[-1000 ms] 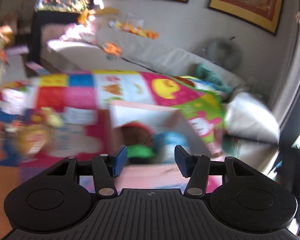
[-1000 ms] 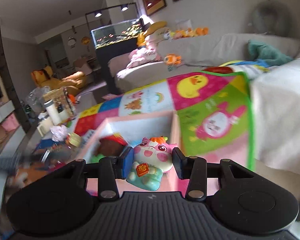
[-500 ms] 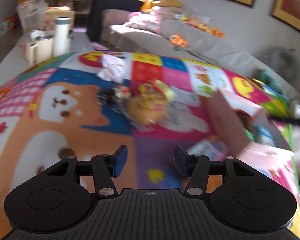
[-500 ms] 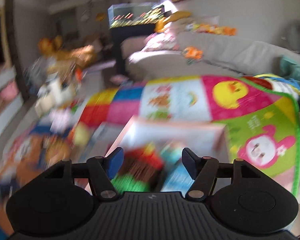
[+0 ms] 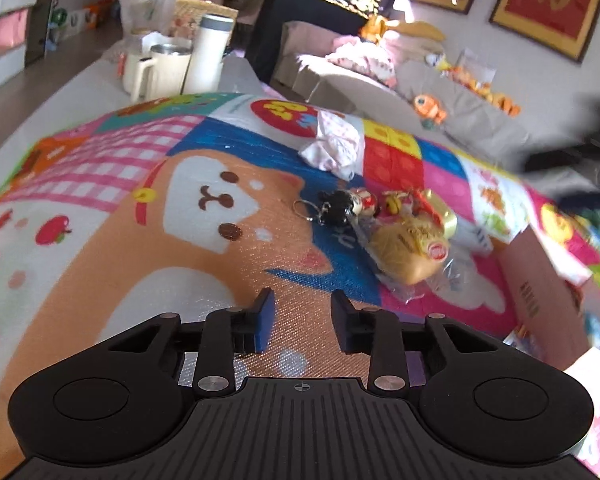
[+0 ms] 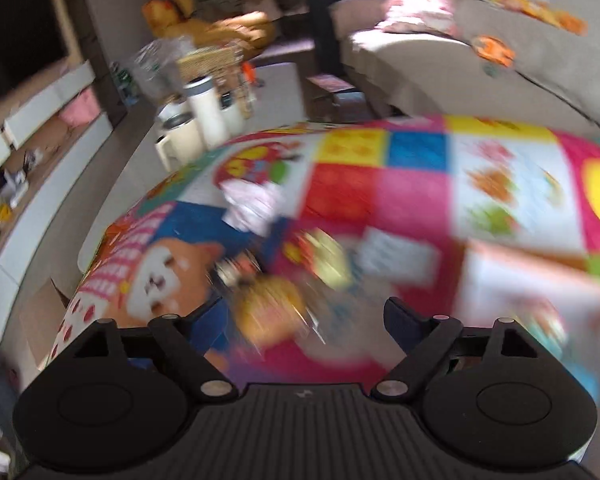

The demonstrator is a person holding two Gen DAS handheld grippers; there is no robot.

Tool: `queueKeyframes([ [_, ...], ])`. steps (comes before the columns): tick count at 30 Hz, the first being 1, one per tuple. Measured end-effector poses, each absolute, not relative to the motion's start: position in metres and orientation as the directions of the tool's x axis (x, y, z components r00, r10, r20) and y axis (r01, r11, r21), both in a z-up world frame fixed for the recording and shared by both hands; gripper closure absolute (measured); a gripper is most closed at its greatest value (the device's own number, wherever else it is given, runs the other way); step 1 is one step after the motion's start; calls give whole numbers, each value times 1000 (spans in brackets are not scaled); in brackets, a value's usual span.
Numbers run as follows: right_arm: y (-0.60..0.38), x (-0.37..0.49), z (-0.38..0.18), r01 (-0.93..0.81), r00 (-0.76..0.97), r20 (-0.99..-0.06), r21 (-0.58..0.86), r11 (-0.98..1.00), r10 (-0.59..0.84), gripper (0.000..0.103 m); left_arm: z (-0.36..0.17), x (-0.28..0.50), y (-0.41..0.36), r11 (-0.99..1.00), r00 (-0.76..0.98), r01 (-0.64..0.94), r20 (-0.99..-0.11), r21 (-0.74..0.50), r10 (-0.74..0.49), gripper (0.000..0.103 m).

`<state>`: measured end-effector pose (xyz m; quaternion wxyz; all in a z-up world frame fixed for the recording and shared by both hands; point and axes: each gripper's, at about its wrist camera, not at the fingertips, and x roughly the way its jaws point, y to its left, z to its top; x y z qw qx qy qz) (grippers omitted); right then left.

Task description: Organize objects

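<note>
Left gripper hangs over the mat, jaws drawn in as far as they go, nothing between them; right gripper is opening wide, empty, above blurred toys; wrapped bun and keychain lie mid-mat; pink box stands just right of them.

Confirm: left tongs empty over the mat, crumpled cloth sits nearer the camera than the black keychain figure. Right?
One thing is wrong: the cloth lies farther from the camera than the black keychain figure, not nearer; it sits behind the figure on the mat. The left wrist view shows this. The rest stands: the left tongs are empty over the mat.
</note>
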<state>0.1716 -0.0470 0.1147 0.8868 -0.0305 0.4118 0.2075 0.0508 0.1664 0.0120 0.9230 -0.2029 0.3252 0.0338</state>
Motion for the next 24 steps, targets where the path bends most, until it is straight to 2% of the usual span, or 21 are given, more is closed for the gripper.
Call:
queueKeyframes([
  [4,34,223,97,-446,603,-740,-2,895,298,17,12,51,175,894,784,-187,-611,-406,-113,68],
  [10,103,293,47,-403,584,-774,-14,915,245,17,6,50,185,856,799,-182,-580,-483,-158,68],
  [11,110,300,38,-393,596,-771,-36,919,225,20,6,49,186,851,803,-181,-574,-493,-161,68],
  [13,120,314,25,-402,602,-776,-92,911,187,46,6,47,188,842,814,-177,-557,-509,-166,68],
  [14,123,320,18,-413,588,-792,-117,903,166,63,7,46,189,840,823,-177,-546,-514,-160,68],
  [17,110,320,13,-436,559,-815,-131,890,153,68,14,37,193,836,862,-187,-495,-516,-112,68],
  [20,82,295,19,-479,510,-845,-123,869,162,73,19,33,196,822,883,-170,-455,-543,-118,68],
  [24,39,234,24,-562,409,-889,-66,824,208,75,19,37,187,843,871,-147,-472,-518,-138,68],
])
